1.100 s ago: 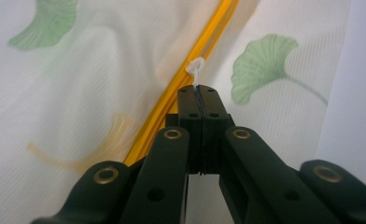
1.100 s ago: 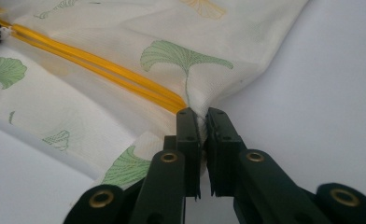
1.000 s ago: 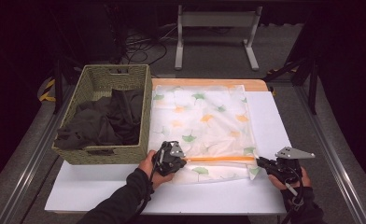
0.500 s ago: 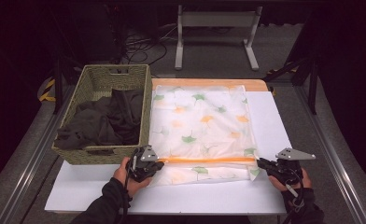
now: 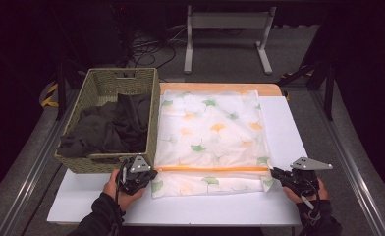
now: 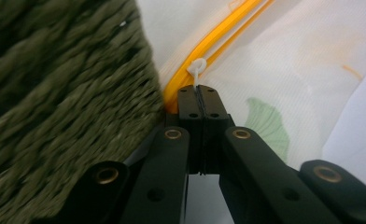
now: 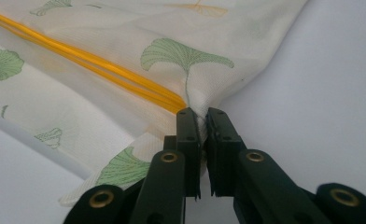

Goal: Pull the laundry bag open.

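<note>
A white mesh bag [image 5: 212,128] printed with green and orange leaves lies flat on the white board. An orange zipper [image 5: 215,168] runs across it near the front. My left gripper [image 5: 149,174] sits at the zipper's left end, beside the basket corner. In the left gripper view its jaws [image 6: 200,93] are shut, with the white zipper pull cord [image 6: 197,70] sticking out of the tips. My right gripper [image 5: 274,173] is at the zipper's right end. There it [image 7: 203,116] is shut on the bag's bunched edge [image 7: 186,56].
A woven olive basket [image 5: 107,83] holding dark clothes [image 5: 107,128] stands left of the bag, touching it. The white board [image 5: 279,206] covers the table, with bare strips in front and at the right. A metal stand [image 5: 227,29] is on the floor behind.
My left gripper has slid left along the orange zipper, from about a third of the way across to the bag's left end by the basket. The right gripper has stayed put.
</note>
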Demonstrator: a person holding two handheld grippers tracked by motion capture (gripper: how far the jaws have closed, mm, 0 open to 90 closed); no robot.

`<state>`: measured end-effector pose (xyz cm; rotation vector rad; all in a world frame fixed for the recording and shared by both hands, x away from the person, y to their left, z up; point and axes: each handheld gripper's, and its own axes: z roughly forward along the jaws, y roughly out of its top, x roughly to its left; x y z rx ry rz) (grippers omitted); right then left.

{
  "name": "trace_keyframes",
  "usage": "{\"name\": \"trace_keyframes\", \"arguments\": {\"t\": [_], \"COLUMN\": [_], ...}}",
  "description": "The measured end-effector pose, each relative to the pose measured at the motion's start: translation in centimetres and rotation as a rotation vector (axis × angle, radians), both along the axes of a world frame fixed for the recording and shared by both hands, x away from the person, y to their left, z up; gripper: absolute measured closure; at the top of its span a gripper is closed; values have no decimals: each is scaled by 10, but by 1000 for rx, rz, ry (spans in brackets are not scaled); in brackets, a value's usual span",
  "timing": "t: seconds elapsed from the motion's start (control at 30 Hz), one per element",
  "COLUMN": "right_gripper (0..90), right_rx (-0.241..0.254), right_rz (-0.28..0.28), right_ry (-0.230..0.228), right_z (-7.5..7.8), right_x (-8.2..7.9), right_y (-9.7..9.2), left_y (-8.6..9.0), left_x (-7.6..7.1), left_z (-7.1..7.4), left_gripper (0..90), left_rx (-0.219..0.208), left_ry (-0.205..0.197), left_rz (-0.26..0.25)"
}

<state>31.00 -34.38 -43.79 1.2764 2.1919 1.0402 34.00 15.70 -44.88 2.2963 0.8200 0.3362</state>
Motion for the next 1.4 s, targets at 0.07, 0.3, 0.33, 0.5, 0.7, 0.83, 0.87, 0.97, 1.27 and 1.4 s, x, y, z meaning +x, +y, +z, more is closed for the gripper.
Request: {"name": "trace_keyframes", "arguments": {"t": [0.07, 0.3, 0.33, 0.5, 0.7, 0.83, 0.87, 0.97, 1.27, 1.4], "right_gripper": [849, 848, 848, 847, 845, 825, 812, 747, 477, 393], "right_rx": [1, -3, -4, -14, -14, -27, -33, -35, -78, -108], "right_rz": [0, 2, 2, -2, -27, -32, -30, -24, -56, -46], "right_ry": [0, 3, 3, 8, 11, 5, 2, -1, -98, -151], "right_z": [0, 0, 0, -1, -2, -4, -4, -4, 6, 15], "right_x": [0, -1, -1, -1, -1, 0, -1, -1, -1, -2], "right_y": [0, 1, 1, 2, -3, -1, -1, -2, 6, 15], "left_y": [4, 16, 15, 9, 0, 0, 0, 4, 6, 7], "left_x": [-1, -1, -1, 1, 2, 2, 1, -2, -15, -22], "left_z": [-1, -3, -4, -8, -12, -13, -13, -12, -9, -11], "left_gripper": [900, 900, 900, 899, 900, 898, 897, 843, 384, 287], "left_rx": [-5, -8, -6, -2, -9, -17, -21, -60, -85, -110], "left_ry": [8, 17, 12, 14, -22, -22, -25, -34, 14, 47], "left_rz": [11, 17, 18, 19, 34, 40, 42, 41, 52, 40]}}
